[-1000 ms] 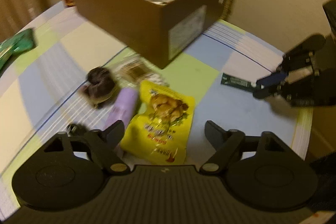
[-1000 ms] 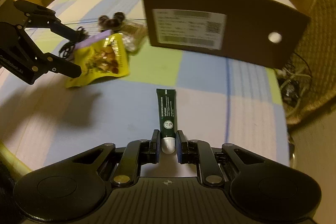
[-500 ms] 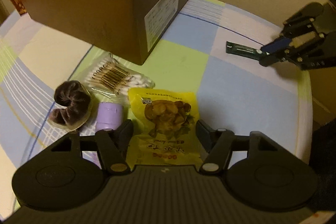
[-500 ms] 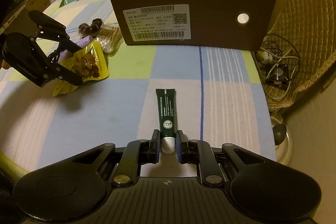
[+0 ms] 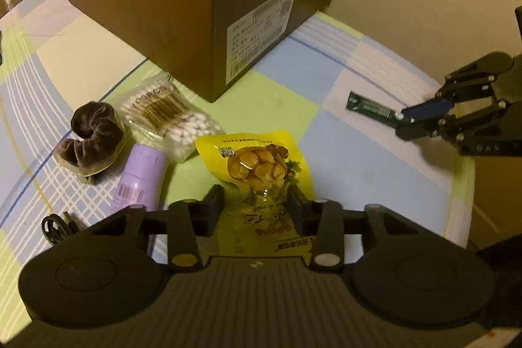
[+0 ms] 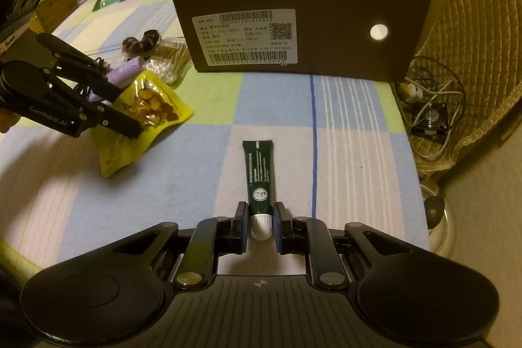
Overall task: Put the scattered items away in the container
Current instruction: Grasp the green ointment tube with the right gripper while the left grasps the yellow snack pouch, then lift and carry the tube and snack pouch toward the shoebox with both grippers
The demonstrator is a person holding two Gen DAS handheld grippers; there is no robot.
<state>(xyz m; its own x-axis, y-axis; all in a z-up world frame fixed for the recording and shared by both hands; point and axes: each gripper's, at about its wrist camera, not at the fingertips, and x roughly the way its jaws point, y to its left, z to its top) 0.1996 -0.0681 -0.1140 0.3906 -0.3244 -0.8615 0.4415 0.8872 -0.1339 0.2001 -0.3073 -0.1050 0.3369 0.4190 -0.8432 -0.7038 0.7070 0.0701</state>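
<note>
Lowered since a second ago, the left hand-held gripper (image 5: 256, 201) is closing around the yellow snack pouch (image 5: 257, 165) lying on the bench (image 5: 326, 132) near the cardboard box (image 5: 195, 12). Light, crinkly, slippery: pinch its edge. The right hand-held gripper (image 6: 259, 219) clamps the green tube (image 6: 259, 175).

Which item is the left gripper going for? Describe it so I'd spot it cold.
Start at the brown box; a cluster lies before its near corner. Nearest the camera is the yellow snack pouch, between the closing jaws of the left gripper. It alone is bright yellow.
</note>
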